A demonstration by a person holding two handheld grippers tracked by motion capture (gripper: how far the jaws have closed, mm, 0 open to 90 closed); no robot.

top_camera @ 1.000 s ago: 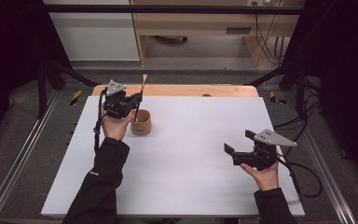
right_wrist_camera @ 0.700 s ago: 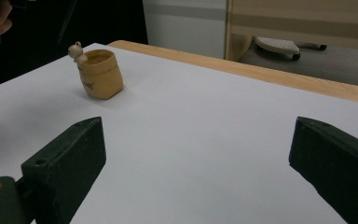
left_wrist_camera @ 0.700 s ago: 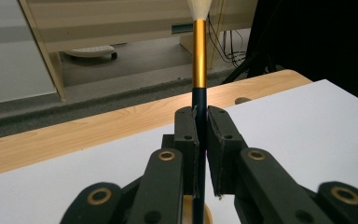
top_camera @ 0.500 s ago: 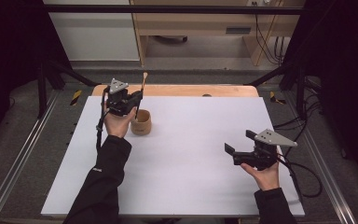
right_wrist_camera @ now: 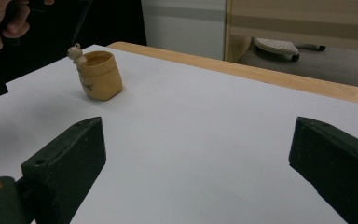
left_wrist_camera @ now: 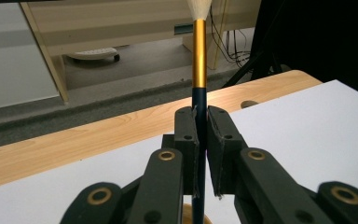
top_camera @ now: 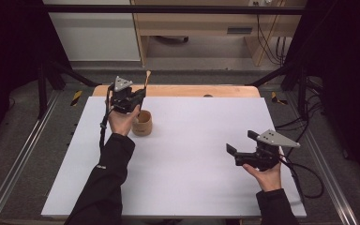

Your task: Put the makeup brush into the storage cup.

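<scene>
My left gripper (top_camera: pixel 135 97) is shut on a brush (top_camera: pixel 146 76) with a dark handle, a gold band and pale bristles that point up and away. In the left gripper view the pads clamp the dark handle of the brush (left_wrist_camera: pixel 198 51) just under the gold band. It hangs over a small tan pot (top_camera: pixel 142 123) on the white board; the lower end of the handle (right_wrist_camera: pixel 81 18) slants down toward the pot (right_wrist_camera: pixel 100 74). My right gripper (top_camera: pixel 242 142) stands open at the right of the board, jaws far apart around nothing (right_wrist_camera: pixel 200 154).
The white board (top_camera: pixel 192 164) covers most of the table; a strip of bare wood (top_camera: pixel 192 90) runs along its far edge. Metal rails flank both sides. A cable (top_camera: pixel 304 178) trails from the right gripper. Wooden furniture stands beyond the table.
</scene>
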